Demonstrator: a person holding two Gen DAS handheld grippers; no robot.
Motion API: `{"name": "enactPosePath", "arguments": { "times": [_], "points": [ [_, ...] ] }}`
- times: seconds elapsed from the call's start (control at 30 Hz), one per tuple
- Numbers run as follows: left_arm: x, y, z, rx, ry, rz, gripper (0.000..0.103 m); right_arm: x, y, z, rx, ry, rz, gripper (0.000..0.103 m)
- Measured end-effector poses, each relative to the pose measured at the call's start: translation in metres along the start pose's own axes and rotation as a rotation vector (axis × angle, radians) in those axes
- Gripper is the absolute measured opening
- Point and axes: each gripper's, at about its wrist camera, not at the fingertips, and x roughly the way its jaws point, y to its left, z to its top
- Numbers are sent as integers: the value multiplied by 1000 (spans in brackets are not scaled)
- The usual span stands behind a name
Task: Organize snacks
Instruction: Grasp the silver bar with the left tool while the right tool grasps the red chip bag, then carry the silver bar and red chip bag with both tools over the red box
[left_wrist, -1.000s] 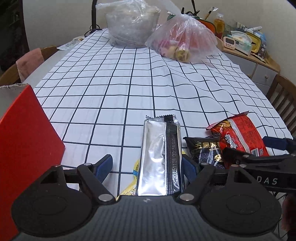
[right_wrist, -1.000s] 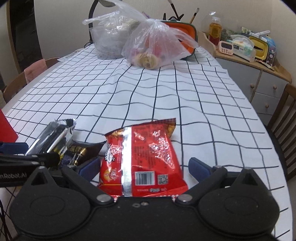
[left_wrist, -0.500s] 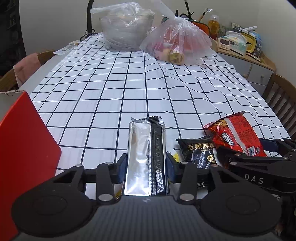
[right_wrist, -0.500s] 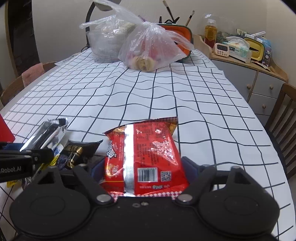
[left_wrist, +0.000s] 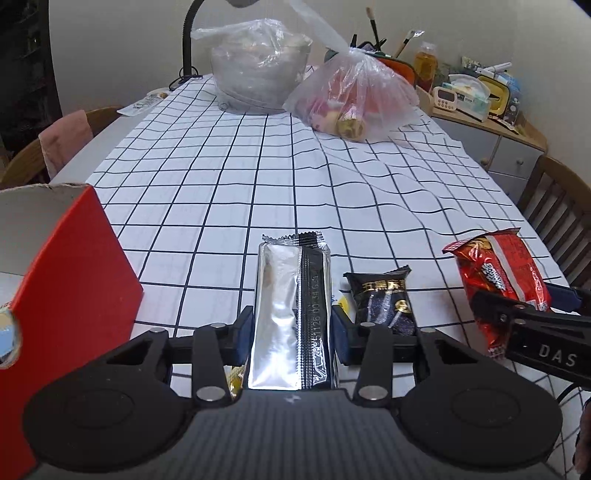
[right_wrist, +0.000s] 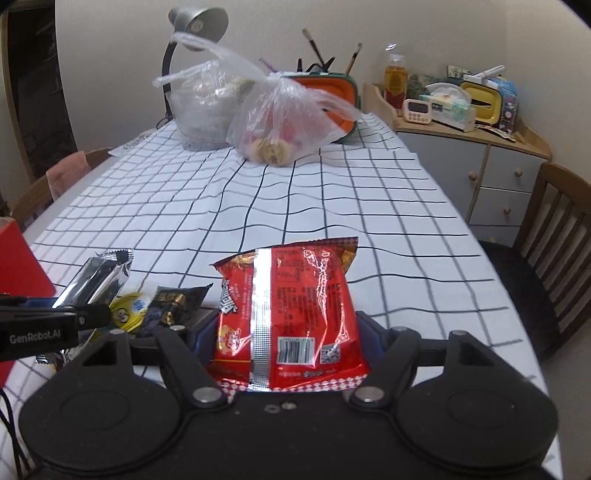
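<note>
A: What does the left gripper (left_wrist: 292, 332) have?
B: A long silver and black snack bar (left_wrist: 290, 317). Both blue pads squeeze its sides, so the gripper is closed on it. The bar is shiny, with a zigzag top edge.

A: And the right gripper (right_wrist: 284, 334)?
B: It is closed on a red chip bag (right_wrist: 288, 314), one pad on each side. The bag is puffy, with a silver stripe and a barcode near the bottom.

A: What lies between them?
B: A small black snack pack (left_wrist: 382, 301) on the checked worktop (left_wrist: 229, 177), just beside the bar. A yellow packet (right_wrist: 129, 308) peeks out next to it.

A: Is there room?
B: A red box (left_wrist: 70, 280) stands close on the left. The middle of the worktop is wide and bare. Two plastic bags (left_wrist: 354, 98) sit at the far end. The worktop's edge is near the chip bag on the right.
</note>
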Motion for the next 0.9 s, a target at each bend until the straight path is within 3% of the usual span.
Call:
{"name": "enactPosePath", "arguments": {
  "times": [0.53,0.9],
  "points": [
    [-113,24,-24,38,-89,-16,42,-124,41,-27,-30,-93,66,74],
    [-176,66,-38,27,-172,-27,42,-169,89,-31,-64,-124,145,74]
  ]
}}
